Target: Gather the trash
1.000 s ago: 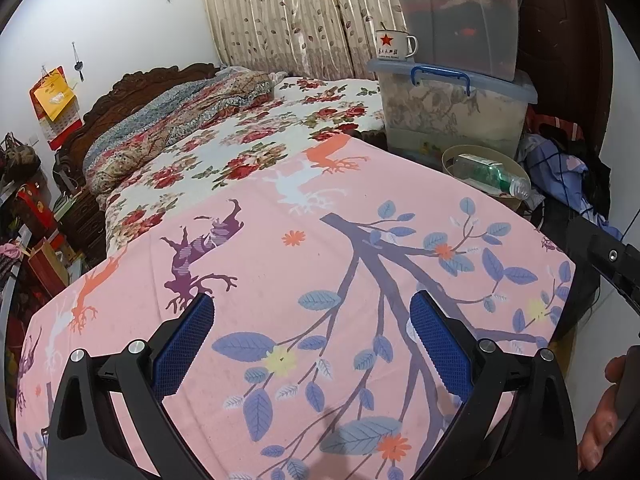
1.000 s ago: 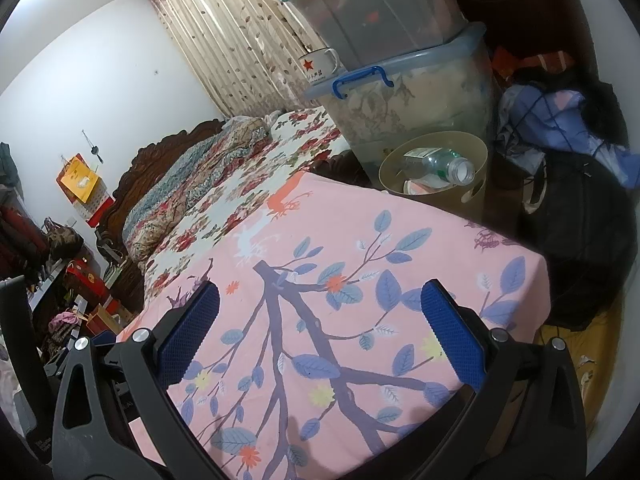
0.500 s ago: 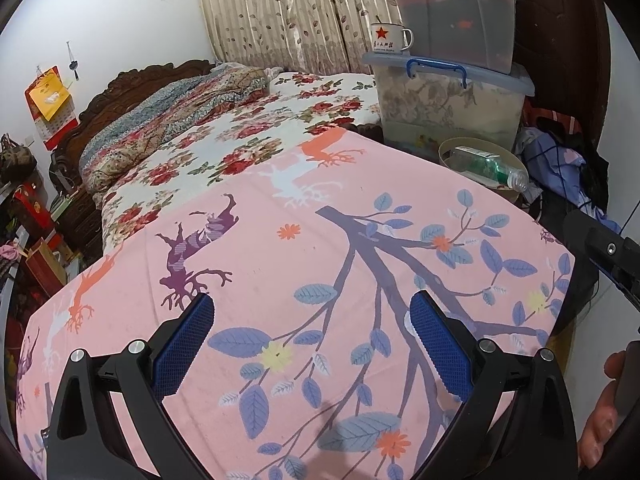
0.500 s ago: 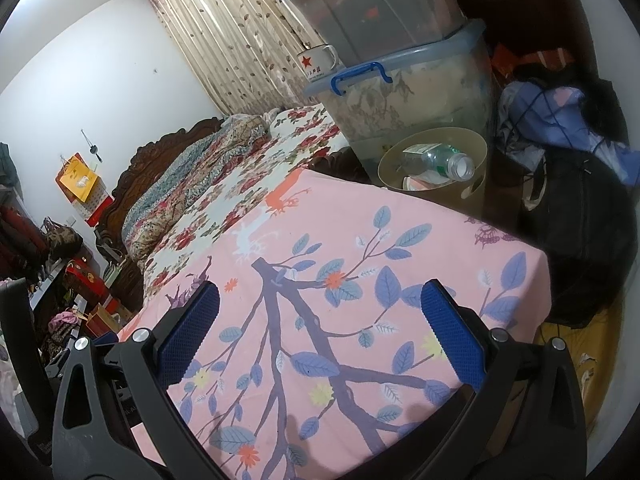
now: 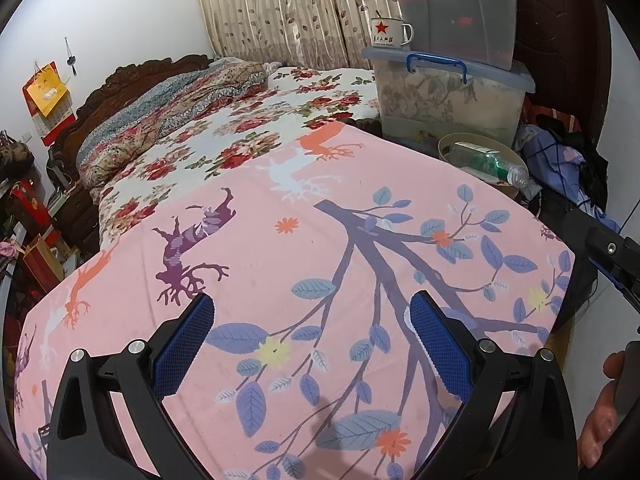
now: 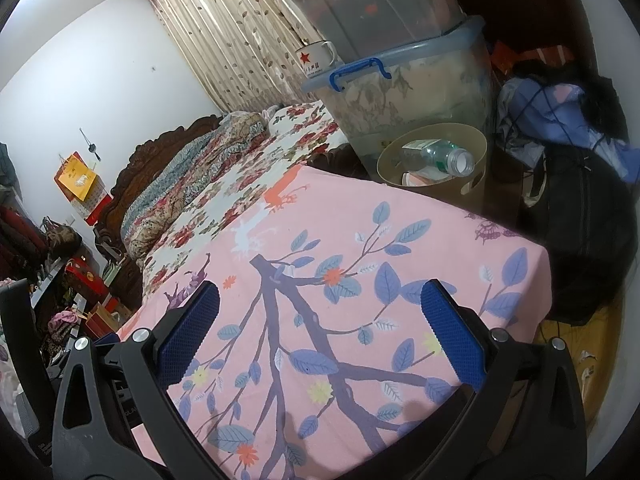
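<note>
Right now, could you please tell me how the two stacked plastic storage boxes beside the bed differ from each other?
The upper storage box has a teal lid and greyish walls; the lower storage box has a pale blue lid with a darker blue handle and clearer walls. The upper one looks narrower, leaving room on the lower one's lid for an enamel mug. The lower box shows pale patterned contents; the upper's are dark and unclear. Both are translucent and lidded.

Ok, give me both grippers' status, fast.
Left gripper: open, holding nothing.
Right gripper: open, holding nothing.
</note>
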{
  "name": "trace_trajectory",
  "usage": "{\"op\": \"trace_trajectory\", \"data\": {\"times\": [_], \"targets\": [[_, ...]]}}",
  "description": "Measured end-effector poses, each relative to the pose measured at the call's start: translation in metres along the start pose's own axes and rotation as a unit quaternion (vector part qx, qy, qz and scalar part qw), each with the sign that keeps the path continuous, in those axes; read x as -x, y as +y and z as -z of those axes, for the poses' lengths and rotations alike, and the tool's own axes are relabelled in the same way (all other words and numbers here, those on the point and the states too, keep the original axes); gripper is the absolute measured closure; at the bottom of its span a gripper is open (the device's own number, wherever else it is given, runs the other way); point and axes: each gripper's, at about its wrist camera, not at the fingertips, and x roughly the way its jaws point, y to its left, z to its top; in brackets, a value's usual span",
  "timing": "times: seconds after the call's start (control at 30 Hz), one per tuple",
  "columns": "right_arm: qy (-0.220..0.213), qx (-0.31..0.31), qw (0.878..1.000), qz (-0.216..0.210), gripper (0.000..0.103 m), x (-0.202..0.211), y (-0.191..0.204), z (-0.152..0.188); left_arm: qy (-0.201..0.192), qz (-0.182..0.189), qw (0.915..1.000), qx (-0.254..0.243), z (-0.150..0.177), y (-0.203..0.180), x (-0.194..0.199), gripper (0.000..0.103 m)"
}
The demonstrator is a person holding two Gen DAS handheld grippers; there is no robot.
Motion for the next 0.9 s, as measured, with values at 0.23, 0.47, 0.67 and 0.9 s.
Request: {"op": "trace_trajectory", "data": {"times": [0.23,0.47,0.67,0.9], "targets": [[0.002,0.001,1.0,0.0,0.003,-0.0014,-0.0011,0.0015,0.002,0.0,1.0,0.001,-0.0004,0.0011,-0.0009,0.008],[0.003,0.0,1.0,0.0,0.003,-0.0022,-0.0019,0.0016,0.002,0.0,1.0,0.001,-0.0001,0.0019,-0.0016,0.008],[0.005,0.0,1.0,0.0,0.003,-0.003,-0.0024,0.0012,0.003,0.0,1.0,0.001,-0.0002,0.0015,-0.0015,0.008],[0.005,0.0,1.0,0.0,0.003,-0.0037,-0.003,0.0007,0.004,0.001,1.0,0.0,0.0022,0.0013,-0.0033,0.008]]}}
